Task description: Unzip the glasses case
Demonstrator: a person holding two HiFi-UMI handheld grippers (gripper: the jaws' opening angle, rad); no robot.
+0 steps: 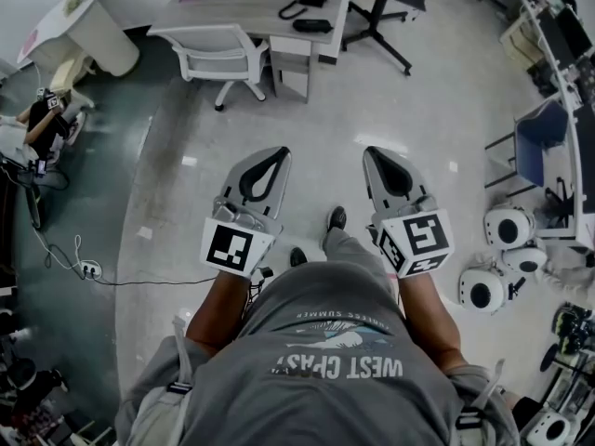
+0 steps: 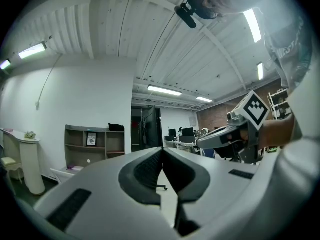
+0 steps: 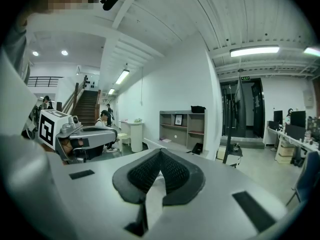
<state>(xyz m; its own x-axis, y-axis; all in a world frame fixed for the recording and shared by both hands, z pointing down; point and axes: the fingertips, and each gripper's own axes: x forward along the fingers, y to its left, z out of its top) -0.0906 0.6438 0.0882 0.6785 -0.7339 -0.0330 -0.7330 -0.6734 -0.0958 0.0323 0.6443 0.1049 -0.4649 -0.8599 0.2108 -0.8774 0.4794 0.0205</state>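
No glasses case shows in any view. In the head view my left gripper [image 1: 281, 153] and right gripper [image 1: 369, 153] are held out side by side at waist height over the pale floor, each bearing a marker cube. Both point roughly level into the room. In the left gripper view the left gripper [image 2: 162, 150] has its ribbed black pads pressed together with nothing between them. The right gripper [image 3: 160, 151] looks the same in its own view, shut and empty. Each gripper also sees the other from the side: the right gripper [image 2: 201, 143] and the left gripper [image 3: 113, 132].
A desk [image 1: 251, 7] with a white chair [image 1: 219, 56] stands ahead, and a round white table [image 1: 88, 21] to the far left. White round-headed machines [image 1: 507, 230] sit at the right. A cable [image 1: 84, 269] trails on the floor. A grey shelf unit [image 3: 182, 129] stands against the wall.
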